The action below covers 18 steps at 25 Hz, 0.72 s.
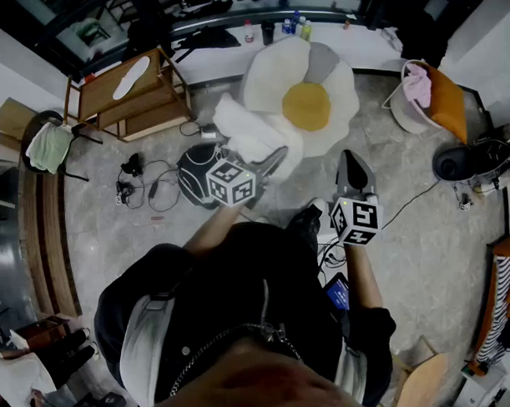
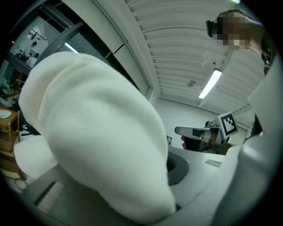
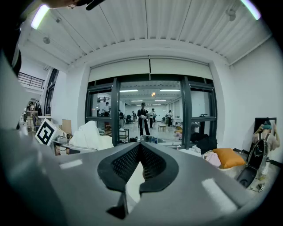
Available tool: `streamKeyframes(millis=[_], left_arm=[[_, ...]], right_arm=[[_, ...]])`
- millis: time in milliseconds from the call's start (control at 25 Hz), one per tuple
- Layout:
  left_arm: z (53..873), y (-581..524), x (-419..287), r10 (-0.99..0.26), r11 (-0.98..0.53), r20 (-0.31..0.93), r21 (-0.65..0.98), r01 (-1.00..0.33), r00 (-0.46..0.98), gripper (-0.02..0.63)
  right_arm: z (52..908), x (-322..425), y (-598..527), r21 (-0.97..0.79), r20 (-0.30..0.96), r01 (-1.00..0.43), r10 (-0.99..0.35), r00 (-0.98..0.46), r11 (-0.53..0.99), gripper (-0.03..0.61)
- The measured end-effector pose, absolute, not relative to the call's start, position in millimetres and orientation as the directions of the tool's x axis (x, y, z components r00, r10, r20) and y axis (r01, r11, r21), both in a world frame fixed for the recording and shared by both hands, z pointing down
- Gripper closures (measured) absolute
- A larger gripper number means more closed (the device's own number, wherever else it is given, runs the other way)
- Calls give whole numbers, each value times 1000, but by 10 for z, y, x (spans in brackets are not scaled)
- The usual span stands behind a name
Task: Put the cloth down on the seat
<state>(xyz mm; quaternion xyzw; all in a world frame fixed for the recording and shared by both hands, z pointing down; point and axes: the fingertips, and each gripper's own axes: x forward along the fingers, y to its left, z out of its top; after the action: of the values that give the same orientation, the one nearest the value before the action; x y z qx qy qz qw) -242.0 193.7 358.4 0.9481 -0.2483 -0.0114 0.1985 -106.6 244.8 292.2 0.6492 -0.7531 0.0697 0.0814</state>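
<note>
A bulky white cloth (image 1: 245, 130) hangs bunched in my left gripper (image 1: 270, 161), whose jaws are shut on it. In the left gripper view the cloth (image 2: 97, 137) fills most of the picture and hides the fingertips of the left gripper (image 2: 174, 173). The seat (image 1: 305, 92) is a white flower-shaped cushion with a yellow centre; it lies on the floor just beyond the cloth. My right gripper (image 1: 353, 160) is held to the right of the cloth, shut, with nothing between its pads (image 3: 140, 148). From the right gripper view the cloth (image 3: 90, 136) appears at the left.
A black round object (image 1: 196, 175) and loose cables (image 1: 147, 188) lie on the floor to the left. A wooden rack (image 1: 129, 94) stands at the far left. A basket (image 1: 422, 92) with pink and orange fabric and a dark appliance (image 1: 469, 160) are at the right.
</note>
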Motion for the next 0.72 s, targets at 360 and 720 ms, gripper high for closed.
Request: streamKeyframes(millis=[360,720], left_arm=[[3577,1989,-2409,-476,-798,93,371,-474,874,469],[3537,1963,-2300,-454,-820,105,339,-461,885,468]], right_arm=[[2902,-958,2559,-26,195,-991,-972,-131,129,581],[2933,-979,2639,-63,182,-988,-972,-148,139,581]])
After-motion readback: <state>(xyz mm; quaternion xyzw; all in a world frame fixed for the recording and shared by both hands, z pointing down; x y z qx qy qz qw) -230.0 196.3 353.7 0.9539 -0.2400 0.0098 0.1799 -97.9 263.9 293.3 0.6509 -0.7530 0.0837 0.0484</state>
